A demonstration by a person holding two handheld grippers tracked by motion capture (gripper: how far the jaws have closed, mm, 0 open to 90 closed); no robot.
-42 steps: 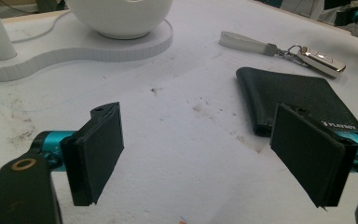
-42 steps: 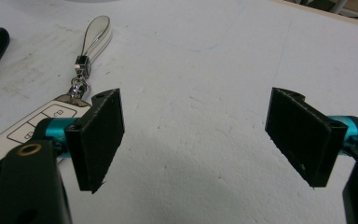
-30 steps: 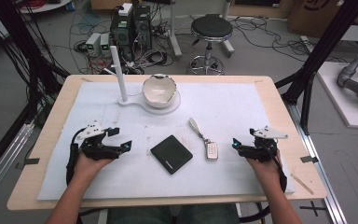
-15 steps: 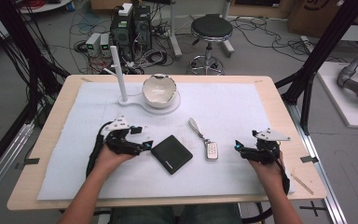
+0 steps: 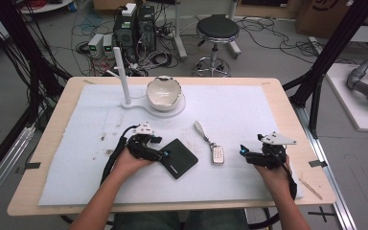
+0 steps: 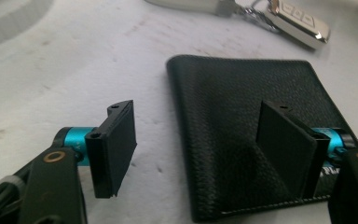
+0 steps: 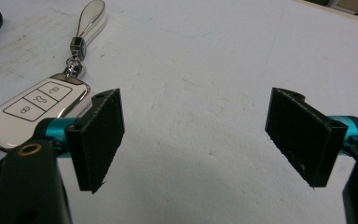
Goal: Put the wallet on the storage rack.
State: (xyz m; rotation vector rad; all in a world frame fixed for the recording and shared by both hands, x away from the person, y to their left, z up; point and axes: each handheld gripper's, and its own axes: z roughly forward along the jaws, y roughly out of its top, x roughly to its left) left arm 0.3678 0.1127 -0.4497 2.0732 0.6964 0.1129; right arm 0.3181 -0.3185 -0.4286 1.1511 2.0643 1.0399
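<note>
White mat (image 5: 249, 110) covering the worktop, black wallet (image 5: 178, 158) near its front edge, left of centre, your left gripper (image 5: 160, 154) straddling the wallet's left edge, jaws just closing yet apart, your right gripper (image 5: 243, 152) open near the front right corner, key fob (image 5: 217, 154) between.

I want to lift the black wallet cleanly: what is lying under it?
The wallet lies flat on the white mat; its closed edges touch the mat in the left gripper view. Anything beneath or inside it is covered. The left gripper, jaws just closing, straddles its corner.
</note>
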